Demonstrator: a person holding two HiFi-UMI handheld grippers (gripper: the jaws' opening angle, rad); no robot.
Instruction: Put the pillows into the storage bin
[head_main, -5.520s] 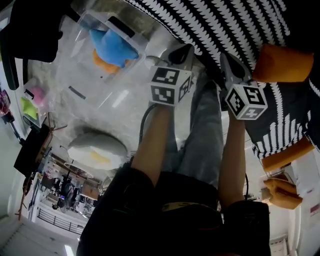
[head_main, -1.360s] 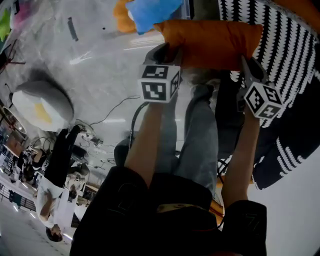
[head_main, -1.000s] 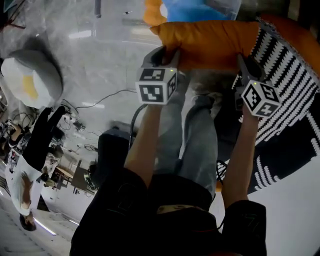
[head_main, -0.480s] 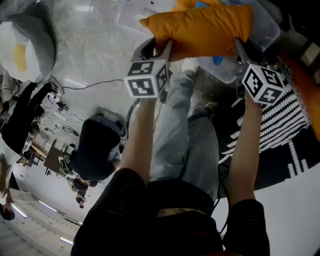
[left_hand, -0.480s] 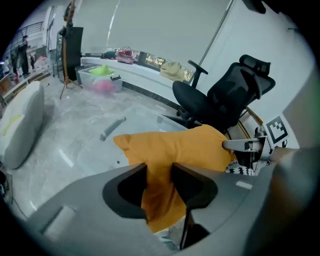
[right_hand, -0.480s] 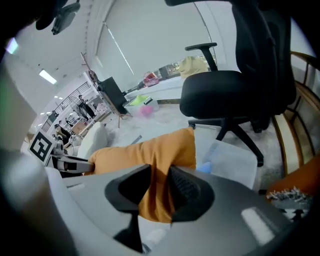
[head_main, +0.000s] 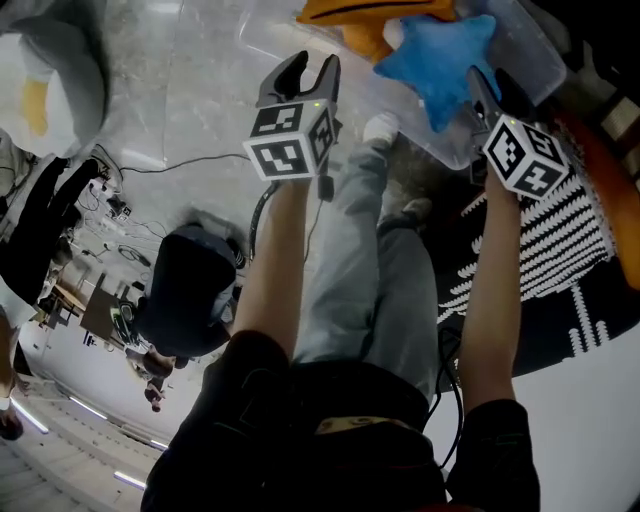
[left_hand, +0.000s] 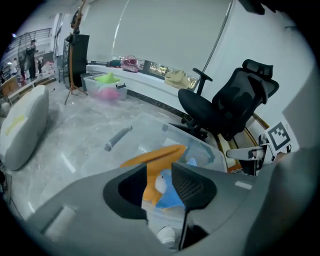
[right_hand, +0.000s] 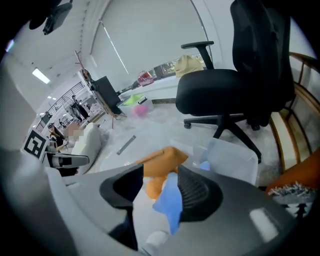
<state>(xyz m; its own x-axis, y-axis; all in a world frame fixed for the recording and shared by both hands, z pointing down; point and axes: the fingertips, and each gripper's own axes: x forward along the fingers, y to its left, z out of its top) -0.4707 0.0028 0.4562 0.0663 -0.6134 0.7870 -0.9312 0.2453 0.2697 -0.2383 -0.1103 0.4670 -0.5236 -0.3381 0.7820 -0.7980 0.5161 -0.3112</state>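
Observation:
An orange pillow (head_main: 372, 12) lies in the clear storage bin (head_main: 528, 52) on top of a blue star-shaped pillow (head_main: 438, 62). My left gripper (head_main: 309, 68) hangs open just before the bin's near left side, with nothing between its fingers. My right gripper (head_main: 496, 88) stands open at the bin's near right edge, close beside the blue pillow. Both pairs of jaws have just been opening and hold nothing. In the left gripper view the orange pillow (left_hand: 156, 156) and blue pillow (left_hand: 172, 194) show beyond the gap. The right gripper view shows the same orange pillow (right_hand: 162, 160).
A white pillow with a yellow patch (head_main: 40, 75) lies on the grey floor at far left. A black office chair (left_hand: 231, 102) stands behind the bin. A black-and-white rug (head_main: 560, 235) lies at right, with another orange pillow (head_main: 605, 175) on it.
The orange pillow, held between both grippers and carried over the bin, has dropped into it. Both grippers' jaws have come off its ends.

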